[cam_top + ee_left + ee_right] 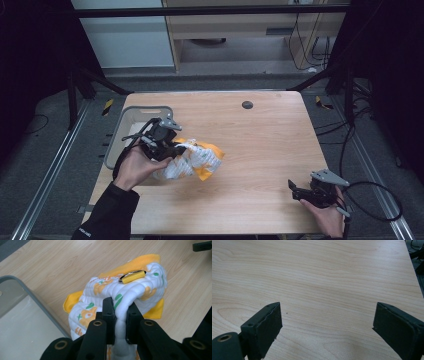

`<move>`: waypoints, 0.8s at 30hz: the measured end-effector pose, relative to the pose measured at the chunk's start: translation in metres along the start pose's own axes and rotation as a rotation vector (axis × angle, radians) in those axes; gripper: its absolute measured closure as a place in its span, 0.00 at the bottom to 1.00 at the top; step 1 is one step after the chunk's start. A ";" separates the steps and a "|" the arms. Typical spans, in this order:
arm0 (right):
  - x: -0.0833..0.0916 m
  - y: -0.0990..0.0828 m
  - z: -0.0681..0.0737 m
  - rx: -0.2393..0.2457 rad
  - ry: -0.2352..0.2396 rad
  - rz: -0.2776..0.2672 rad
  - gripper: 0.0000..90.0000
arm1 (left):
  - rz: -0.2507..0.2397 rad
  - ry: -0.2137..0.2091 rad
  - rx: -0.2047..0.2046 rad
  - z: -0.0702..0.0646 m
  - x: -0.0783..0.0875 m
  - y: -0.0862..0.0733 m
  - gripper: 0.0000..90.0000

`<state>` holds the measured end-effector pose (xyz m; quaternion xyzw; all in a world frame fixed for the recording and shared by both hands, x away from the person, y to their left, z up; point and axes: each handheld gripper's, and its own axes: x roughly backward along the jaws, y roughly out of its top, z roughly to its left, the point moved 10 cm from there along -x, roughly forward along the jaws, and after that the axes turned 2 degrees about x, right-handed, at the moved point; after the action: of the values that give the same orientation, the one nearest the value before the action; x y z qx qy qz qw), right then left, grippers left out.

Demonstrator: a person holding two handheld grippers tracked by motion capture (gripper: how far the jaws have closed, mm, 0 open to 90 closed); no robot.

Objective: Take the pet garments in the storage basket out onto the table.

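Cloth is between the jaws of my left gripper (121, 315): in the left gripper view they are closed tight on a thick white fold of a quilted bib (120, 297), which has orange and green prints and a yellow backing. A small yellow strap with a metal ring (132, 276) lies on top of the bib, in the upper middle of that frame. In the high view the bib (192, 160) lies bunched on the wooden table (260, 145), a little left of the centre of the frame, and my left gripper (175, 149) holds it at its left end. A grey tray (131, 116) stands just beside it, at the left edge of the table; its rim (37, 305) also shows at the left of the left gripper view. My right gripper (292, 189) is at the lower right of the high view, well apart from the bib. In the right gripper view its jaws stand wide open, with only bare wood (324, 285) between them, and they hold nothing. A small dark round mark (247, 104) sits on the table near its far edge.
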<state>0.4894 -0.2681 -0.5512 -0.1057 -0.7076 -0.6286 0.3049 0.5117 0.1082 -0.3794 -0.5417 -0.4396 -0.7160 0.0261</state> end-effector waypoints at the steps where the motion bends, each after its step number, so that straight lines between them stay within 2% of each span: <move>1: 0.000 0.000 0.000 0.001 0.000 0.000 0.09 | 0.001 -0.001 -0.004 -0.001 -0.001 0.001 0.90; 4: 0.000 0.001 0.000 0.003 0.001 -0.004 0.09 | 0.005 -0.020 -0.019 -0.010 -0.009 0.004 0.90; 11: 0.001 0.001 -0.001 0.000 0.000 -0.006 0.09 | 0.023 -0.042 -0.033 -0.019 -0.022 0.005 0.90; 24: 0.001 0.001 -0.001 -0.004 -0.001 -0.009 0.09 | 0.055 -0.056 -0.069 -0.031 -0.042 0.005 0.90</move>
<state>0.4898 -0.2690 -0.5495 -0.1035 -0.7070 -0.6314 0.3012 0.5085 0.0667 -0.4110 -0.5740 -0.3998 -0.7144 0.0148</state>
